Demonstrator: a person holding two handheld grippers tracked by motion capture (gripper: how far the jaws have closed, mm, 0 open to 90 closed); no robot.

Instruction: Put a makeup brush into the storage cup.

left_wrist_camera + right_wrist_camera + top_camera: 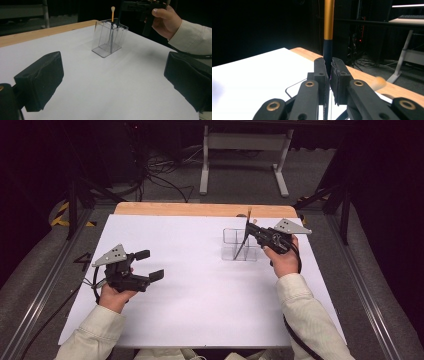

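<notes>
The left gripper (150, 265) is near the lower left of the high view, low over the white table (200, 295). Its jaws stand wide apart with nothing between them; in the left gripper view the two black pads sit at the lower corners with only bare table between. The left hand (112, 295) holds it level and pointing toward the centre of the frame, and it takes no part in the work.

Farther up, right of centre in the high view, the right gripper (248, 227) has its jaws closed narrow on a thin brush (328, 30). In the right gripper view the handle, dark below and golden above, rises straight up between the two pads. The right hand (282, 260) reaches in from the right side and holds the gripper over the clear organizer (240, 245), a small transparent box with compartments.

In the left gripper view the brush stands in this box with its pale tip (113, 9) up.

The risk, I judge, is in the light box: nothing holds it down, so a tilted pull could drag the brush against the wall and tip or slide it. The grip is also thin, so the brush may turn between the pads.
</notes>
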